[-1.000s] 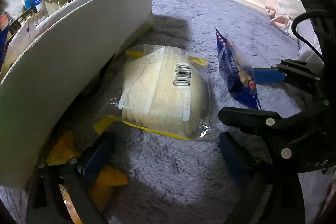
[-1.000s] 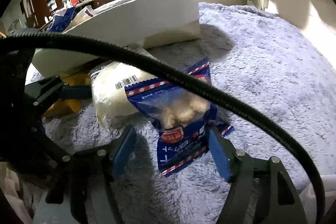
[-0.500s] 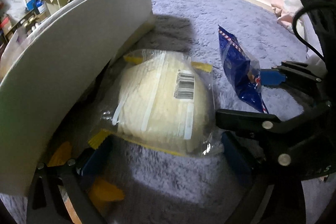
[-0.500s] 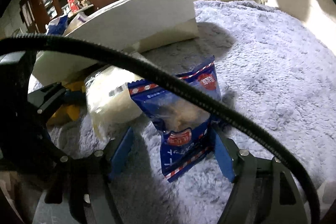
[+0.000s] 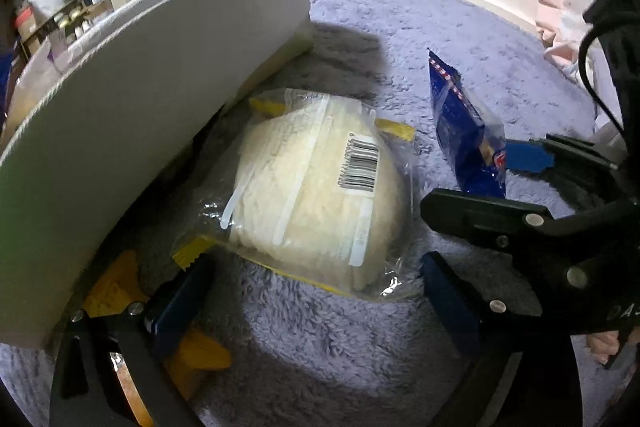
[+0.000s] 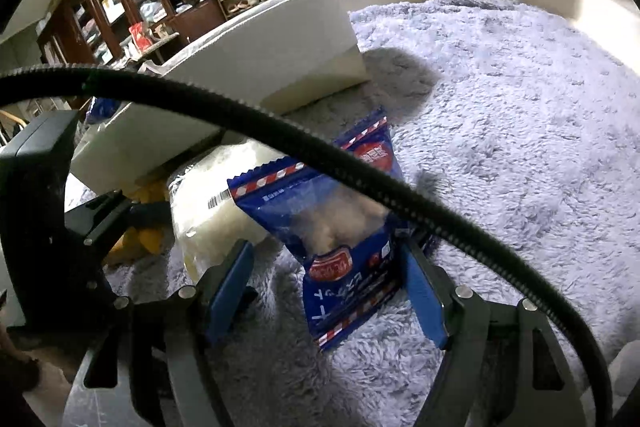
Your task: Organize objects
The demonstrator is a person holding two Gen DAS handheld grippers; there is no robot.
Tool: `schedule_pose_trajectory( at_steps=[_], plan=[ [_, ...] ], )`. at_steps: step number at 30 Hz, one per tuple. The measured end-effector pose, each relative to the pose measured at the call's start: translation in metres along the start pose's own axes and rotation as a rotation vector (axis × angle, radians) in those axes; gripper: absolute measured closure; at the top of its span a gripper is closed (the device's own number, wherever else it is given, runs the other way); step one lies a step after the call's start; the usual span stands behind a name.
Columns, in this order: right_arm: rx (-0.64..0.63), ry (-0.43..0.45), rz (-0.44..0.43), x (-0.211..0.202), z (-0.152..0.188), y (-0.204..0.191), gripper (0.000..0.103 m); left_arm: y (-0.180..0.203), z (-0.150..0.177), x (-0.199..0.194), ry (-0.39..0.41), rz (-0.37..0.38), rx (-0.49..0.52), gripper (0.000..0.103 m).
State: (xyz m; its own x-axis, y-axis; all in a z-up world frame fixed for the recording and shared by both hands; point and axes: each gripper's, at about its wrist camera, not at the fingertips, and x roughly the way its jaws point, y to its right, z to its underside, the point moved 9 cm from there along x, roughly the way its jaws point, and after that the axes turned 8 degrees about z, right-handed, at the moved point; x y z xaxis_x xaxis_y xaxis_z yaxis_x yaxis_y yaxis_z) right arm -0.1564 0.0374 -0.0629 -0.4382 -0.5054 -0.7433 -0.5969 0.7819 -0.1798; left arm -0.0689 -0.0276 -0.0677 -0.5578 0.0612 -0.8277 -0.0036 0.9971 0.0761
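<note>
A clear bag of pale noodles with a barcode (image 5: 320, 187) lies on the grey shaggy rug beside a white box (image 5: 140, 115). My left gripper (image 5: 316, 291) is open, its blue fingers at either side of the bag's near end. A blue snack packet (image 6: 340, 239) stands tilted on the rug between the open fingers of my right gripper (image 6: 328, 291). The packet (image 5: 468, 139) and the right gripper's blue finger (image 5: 524, 157) also show in the left wrist view. The noodle bag (image 6: 212, 211) shows in the right wrist view, left of the packet.
The white box (image 6: 260, 59) stands on the rug at the back left. Yellow packets (image 5: 112, 291) lie under its near edge. A black cable (image 6: 280, 131) crosses the right wrist view. Shelves and cabinets (image 6: 132, 7) stand behind. The rug (image 6: 500, 107) stretches to the right.
My left gripper has moved in on the noodle bag, which now lies nearer between its fingers. My right gripper has closed in around the blue packet, which stands more upright.
</note>
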Motion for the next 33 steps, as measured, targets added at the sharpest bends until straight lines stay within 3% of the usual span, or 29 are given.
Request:
schedule_pose_trajectory(
  at_steps=[5,9,11,13,14,24,27,29,30,31,32,33],
  plan=[
    [-0.008,-0.007,0.024,0.002,0.002,-0.003,0.028,-0.008,-0.001,0.001,0.005,0.010,0.003,0.000],
    [-0.070,-0.047,0.113,0.006,0.001,-0.009,0.028,-0.007,0.002,-0.001,0.015,0.019,0.009,0.000],
    [-0.101,-0.089,0.141,0.013,-0.004,-0.014,0.017,0.000,0.004,-0.003,0.016,0.018,0.005,0.000],
    [-0.081,-0.076,0.125,0.018,-0.006,-0.015,0.004,-0.001,0.004,-0.003,0.015,0.018,0.010,0.000],
    [-0.055,-0.042,0.131,0.017,-0.005,-0.015,0.004,0.001,0.003,-0.002,0.015,0.015,0.010,0.000],
    [-0.069,-0.038,0.189,0.016,-0.002,-0.015,0.003,0.009,-0.003,0.005,0.010,-0.008,0.014,0.000],
    [0.003,-0.081,0.223,0.012,0.003,-0.012,0.003,0.010,-0.004,0.005,-0.010,-0.008,-0.020,0.000],
    [0.075,-0.099,0.220,0.002,0.011,-0.012,0.003,0.010,-0.002,-0.001,-0.036,0.011,-0.057,0.012],
    [0.097,-0.109,0.192,-0.005,0.014,-0.014,0.008,0.010,-0.002,-0.006,-0.049,0.017,-0.067,0.025],
    [0.097,-0.120,0.169,-0.013,0.015,-0.016,0.027,0.011,-0.003,-0.012,-0.058,0.029,-0.080,0.035],
    [0.097,-0.124,0.164,-0.022,0.014,-0.016,0.039,0.011,-0.006,-0.017,-0.052,0.041,-0.094,0.038],
    [0.113,-0.124,0.163,-0.034,0.011,-0.013,0.059,0.012,-0.009,-0.024,-0.027,0.052,-0.110,0.039]
  ],
)
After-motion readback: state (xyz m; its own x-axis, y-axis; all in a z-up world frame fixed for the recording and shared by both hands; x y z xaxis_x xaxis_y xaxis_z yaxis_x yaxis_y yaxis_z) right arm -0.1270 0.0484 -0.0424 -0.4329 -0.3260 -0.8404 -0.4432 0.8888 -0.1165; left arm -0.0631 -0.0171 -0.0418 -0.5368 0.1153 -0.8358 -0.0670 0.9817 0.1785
